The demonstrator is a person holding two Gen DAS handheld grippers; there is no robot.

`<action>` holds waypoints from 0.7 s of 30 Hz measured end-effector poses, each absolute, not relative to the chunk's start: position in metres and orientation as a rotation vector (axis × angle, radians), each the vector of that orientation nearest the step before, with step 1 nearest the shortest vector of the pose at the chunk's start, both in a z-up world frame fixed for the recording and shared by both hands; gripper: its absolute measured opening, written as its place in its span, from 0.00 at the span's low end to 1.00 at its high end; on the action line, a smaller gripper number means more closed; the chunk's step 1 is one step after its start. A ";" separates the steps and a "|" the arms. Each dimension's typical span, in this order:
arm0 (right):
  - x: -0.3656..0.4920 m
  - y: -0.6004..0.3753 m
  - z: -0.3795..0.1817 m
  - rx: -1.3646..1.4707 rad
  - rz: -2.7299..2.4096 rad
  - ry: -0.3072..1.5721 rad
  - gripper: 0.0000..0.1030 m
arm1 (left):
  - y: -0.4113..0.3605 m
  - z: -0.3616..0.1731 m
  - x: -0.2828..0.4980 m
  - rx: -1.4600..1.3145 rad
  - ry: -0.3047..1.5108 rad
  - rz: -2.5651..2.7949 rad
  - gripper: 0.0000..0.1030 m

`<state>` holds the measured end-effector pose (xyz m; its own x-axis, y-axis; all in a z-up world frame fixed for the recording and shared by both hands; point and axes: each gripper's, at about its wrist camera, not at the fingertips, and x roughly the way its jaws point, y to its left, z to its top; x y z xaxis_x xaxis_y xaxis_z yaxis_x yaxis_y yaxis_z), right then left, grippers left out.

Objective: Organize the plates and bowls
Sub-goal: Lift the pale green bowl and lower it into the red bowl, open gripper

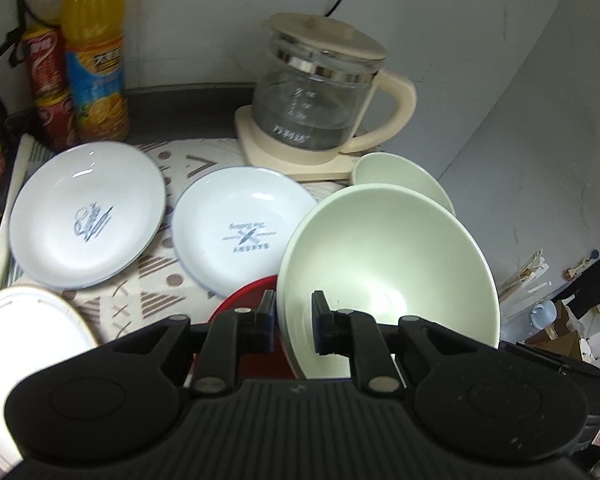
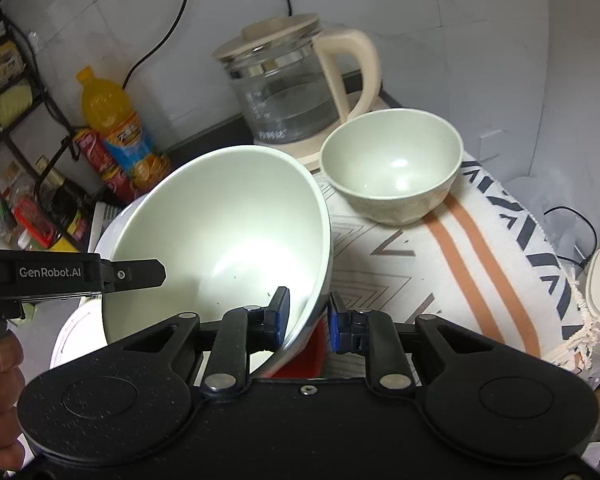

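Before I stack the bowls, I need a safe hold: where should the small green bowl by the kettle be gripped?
Grip the small green bowl by its rim, one finger inside, one outside. It stands upright and open. Come from the near right side over the cloth; the kettle blocks the far side.

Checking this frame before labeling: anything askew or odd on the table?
Yes. The big green bowl is tipped steeply on its side, its rim straddled by both the left tongs and right tongs. It leans over a red dish. The small green bowl sits upright. No spills or damage visible.
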<state>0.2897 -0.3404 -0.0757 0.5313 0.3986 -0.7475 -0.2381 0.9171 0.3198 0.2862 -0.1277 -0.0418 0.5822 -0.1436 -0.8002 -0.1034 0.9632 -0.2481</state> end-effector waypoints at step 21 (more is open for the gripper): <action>0.283 -0.319 -0.093 0.073 0.408 0.988 0.24 | -0.116 -0.081 0.264 -0.311 1.063 0.034 0.14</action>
<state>0.2830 -0.3190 -0.0930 0.4816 0.3672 -0.7957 -0.3017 0.9220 0.2428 0.2639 -0.1156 -0.0810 0.4897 -0.1218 -0.8633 -0.1767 0.9558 -0.2351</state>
